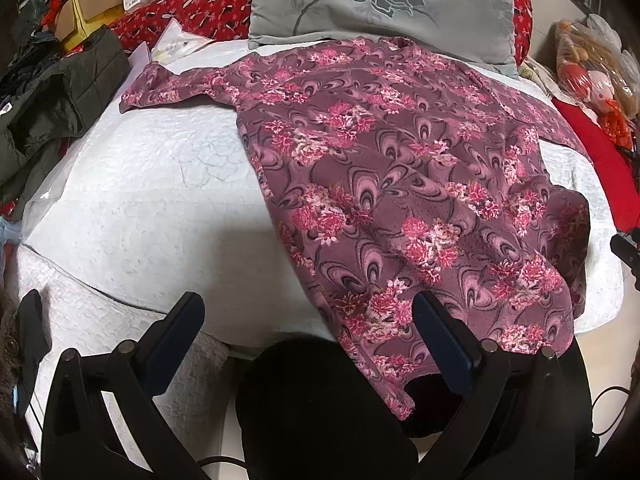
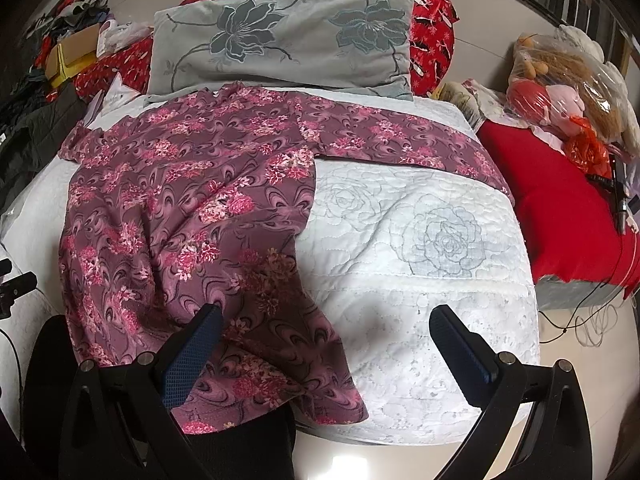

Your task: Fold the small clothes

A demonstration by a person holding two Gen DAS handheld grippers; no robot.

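A purple top with pink flowers (image 1: 384, 168) lies spread on a white quilted bed (image 1: 160, 200), sleeves out to both sides, hem hanging over the near edge. My left gripper (image 1: 308, 316) is open above the near edge, its right finger (image 1: 444, 340) over the hem, nothing between the fingers. In the right wrist view the same top (image 2: 180, 208) covers the left half of the bed (image 2: 420, 280). My right gripper (image 2: 324, 328) is open, its left finger (image 2: 196, 348) over the hem's right part, its right finger over bare quilt.
A grey flowered pillow (image 2: 280, 36) lies at the head on a red patterned cover (image 2: 432, 24). A dark jacket (image 1: 52, 112) and boxes (image 1: 92, 8) sit left. A red cushion (image 2: 560, 208), bagged soft toys (image 2: 560, 92) and cables (image 2: 592, 320) are right. Something black (image 1: 320, 412) lies below the hem.
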